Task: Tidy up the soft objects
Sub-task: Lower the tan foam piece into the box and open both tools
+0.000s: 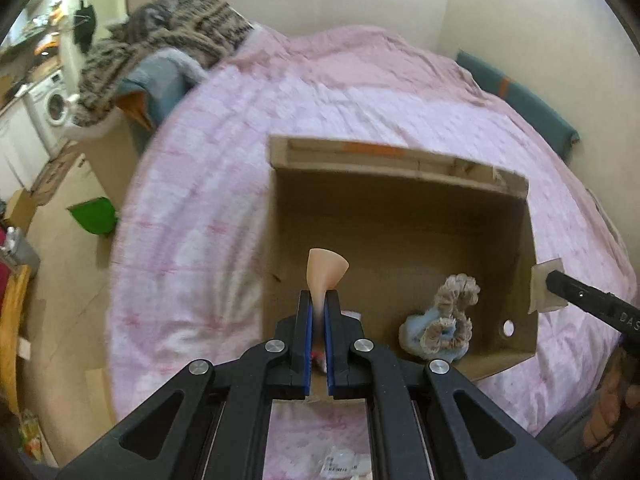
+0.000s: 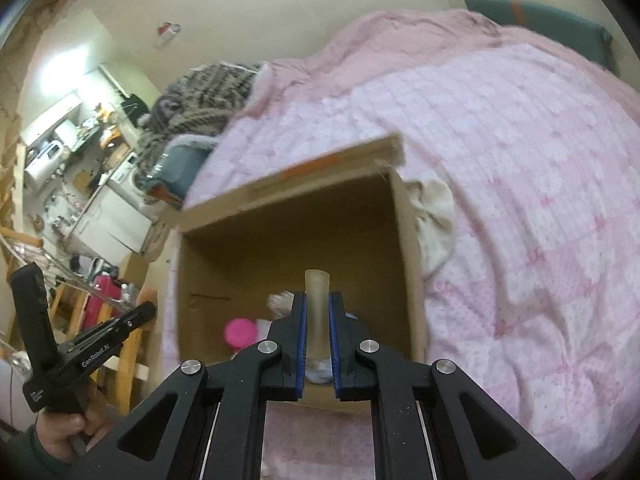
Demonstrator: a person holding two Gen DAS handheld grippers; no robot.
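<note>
Over the bed, both grippers are hovering above the cardboard box, the left gripper clamping a peach sponge, the right gripper a translucent tube.

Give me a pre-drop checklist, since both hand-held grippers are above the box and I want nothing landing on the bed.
1. Left hand-held gripper shut on peach piece: ok.
2. Right hand-held gripper shut on translucent tube: ok.
3. Box open on top: ok.
4. Floor space free beside the frilly cloth in the box: ok.
5. Both items directly above the opening rather than its near wall: cannot tell.
6. Pink object in the box clear of the drop: cannot tell.
</note>
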